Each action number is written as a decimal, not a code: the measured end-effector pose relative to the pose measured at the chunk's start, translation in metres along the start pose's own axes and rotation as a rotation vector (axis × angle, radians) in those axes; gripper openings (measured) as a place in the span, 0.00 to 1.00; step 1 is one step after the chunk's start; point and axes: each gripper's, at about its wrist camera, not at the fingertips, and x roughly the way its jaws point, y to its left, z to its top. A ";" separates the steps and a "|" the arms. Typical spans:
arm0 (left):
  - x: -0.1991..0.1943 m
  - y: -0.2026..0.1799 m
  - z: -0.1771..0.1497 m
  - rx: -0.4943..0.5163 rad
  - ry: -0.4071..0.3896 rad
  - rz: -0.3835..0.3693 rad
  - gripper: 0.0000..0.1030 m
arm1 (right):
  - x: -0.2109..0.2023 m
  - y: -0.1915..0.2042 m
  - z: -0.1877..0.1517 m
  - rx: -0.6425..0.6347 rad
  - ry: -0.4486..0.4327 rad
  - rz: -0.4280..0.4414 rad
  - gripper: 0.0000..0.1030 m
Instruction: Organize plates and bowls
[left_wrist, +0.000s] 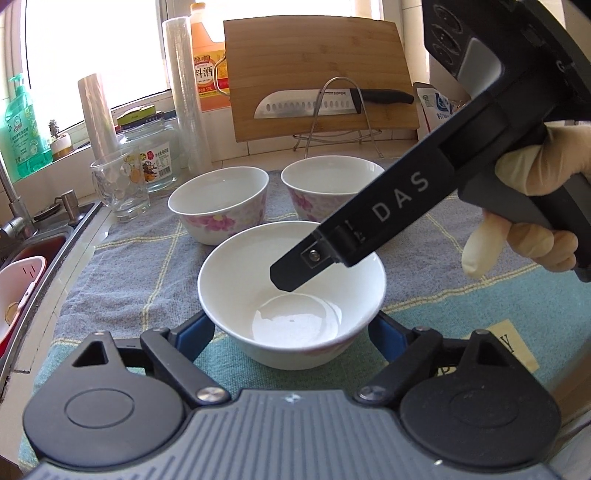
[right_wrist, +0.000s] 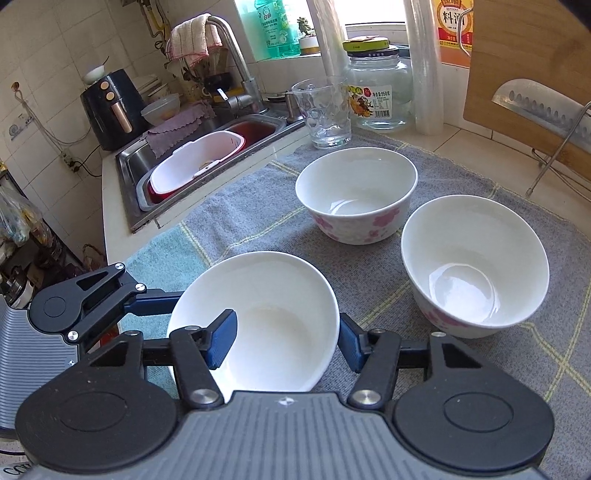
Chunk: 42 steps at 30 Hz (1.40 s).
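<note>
Three white bowls with pink flowers stand on a checked towel. The nearest bowl sits between my left gripper's blue pads, which press on its lower sides. My right gripper comes in from the right, held by a gloved hand. One of its fingers reaches inside this bowl, and the other pad lies against the outside of the rim. The wall is pinched between them. The other two bowls stand side by side behind, untouched.
A glass tumbler and a jar stand at the towel's far left corner. A cutting board with a knife leans on a wire rack behind. The sink with a pink-white basin lies to the left.
</note>
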 end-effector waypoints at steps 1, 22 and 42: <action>0.000 0.000 0.001 0.002 0.003 0.000 0.87 | -0.001 0.000 0.000 0.004 0.000 0.001 0.62; -0.010 -0.041 0.019 0.104 -0.008 -0.146 0.87 | -0.073 -0.016 -0.041 0.123 -0.076 -0.090 0.62; 0.007 -0.094 0.033 0.209 -0.002 -0.332 0.87 | -0.127 -0.048 -0.097 0.273 -0.103 -0.230 0.62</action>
